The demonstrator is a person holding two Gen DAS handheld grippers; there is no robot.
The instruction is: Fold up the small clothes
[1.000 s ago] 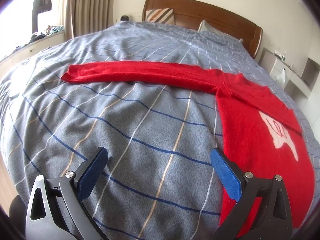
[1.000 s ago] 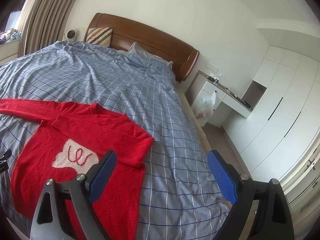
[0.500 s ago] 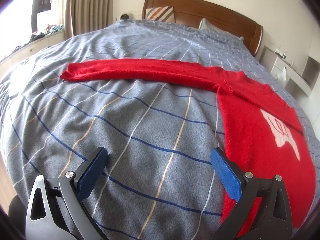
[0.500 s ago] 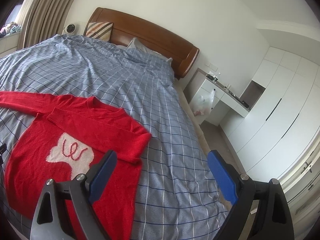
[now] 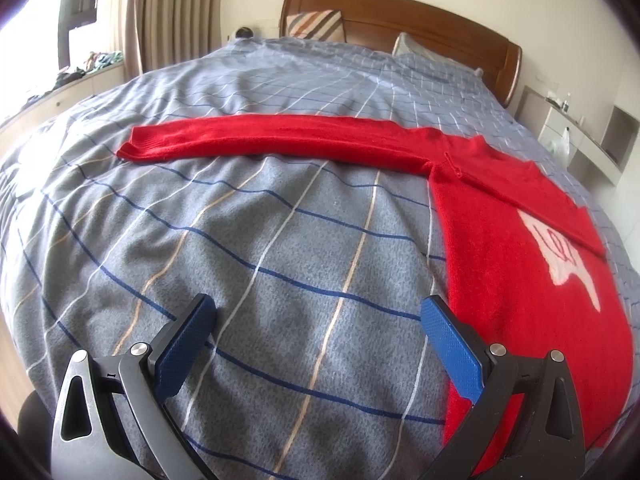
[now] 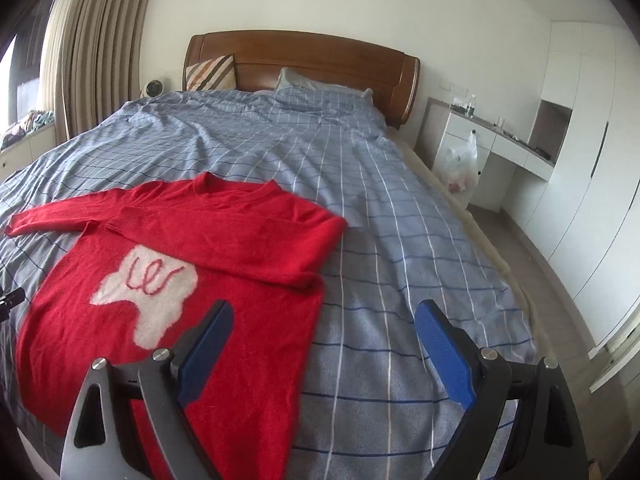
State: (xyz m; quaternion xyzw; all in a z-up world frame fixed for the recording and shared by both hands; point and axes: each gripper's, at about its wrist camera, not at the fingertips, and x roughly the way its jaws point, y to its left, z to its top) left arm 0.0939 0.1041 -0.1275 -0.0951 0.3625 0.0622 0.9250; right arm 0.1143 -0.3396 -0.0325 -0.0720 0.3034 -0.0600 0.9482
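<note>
The bed point(image 5: 280, 240) is covered by a grey-blue checked blanket point(image 6: 400, 240) with dark blue, white and tan lines, lying loosely rumpled toward the head end. A red sweater point(image 6: 240, 320) lies flat on it, front up (a white patch with red squiggles shows on the chest). One sleeve point(image 5: 280, 140) stretches straight out across the blanket; the other is folded over the chest. A striped cushion point(image 6: 210, 73) and a pillow point(image 6: 304, 80) in matching check rest against the wooden headboard point(image 6: 320, 56).
</note>
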